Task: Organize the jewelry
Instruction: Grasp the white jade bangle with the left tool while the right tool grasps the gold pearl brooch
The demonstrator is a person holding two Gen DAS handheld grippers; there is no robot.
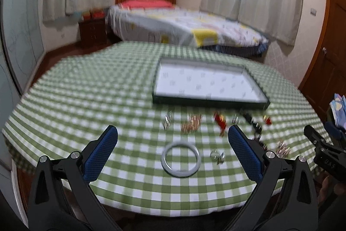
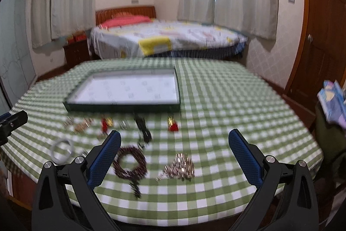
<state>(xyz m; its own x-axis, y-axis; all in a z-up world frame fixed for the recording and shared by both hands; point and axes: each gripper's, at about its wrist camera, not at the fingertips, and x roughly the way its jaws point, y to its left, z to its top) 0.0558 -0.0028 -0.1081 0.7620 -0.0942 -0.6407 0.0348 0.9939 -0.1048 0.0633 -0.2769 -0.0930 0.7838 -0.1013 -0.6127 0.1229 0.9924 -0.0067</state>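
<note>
Grippers: left gripper (image 1: 173,133) is hovering over the table with fingers spread wide and gripping nothing; right gripper (image 2: 174,139) is doing the same.
Surface: green checked tablecloth (image 1: 86,101) is covering the table, a bed (image 1: 183,25) standing behind.
Tray: dark-rimmed tray (image 1: 207,102) is lying empty.
Jewelry: white bangle (image 1: 181,159) is lying left, dark bead bracelet (image 2: 129,162) and silver piece (image 2: 180,167) lying right.

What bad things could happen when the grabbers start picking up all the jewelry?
The beaded bracelet and silver piece lie near the table's front edge, so a nudge might knock them off. The small pieces sit close together, so the open left gripper might catch two at once. The pale bangle lies flat, so the fingers may slip on it.
</note>
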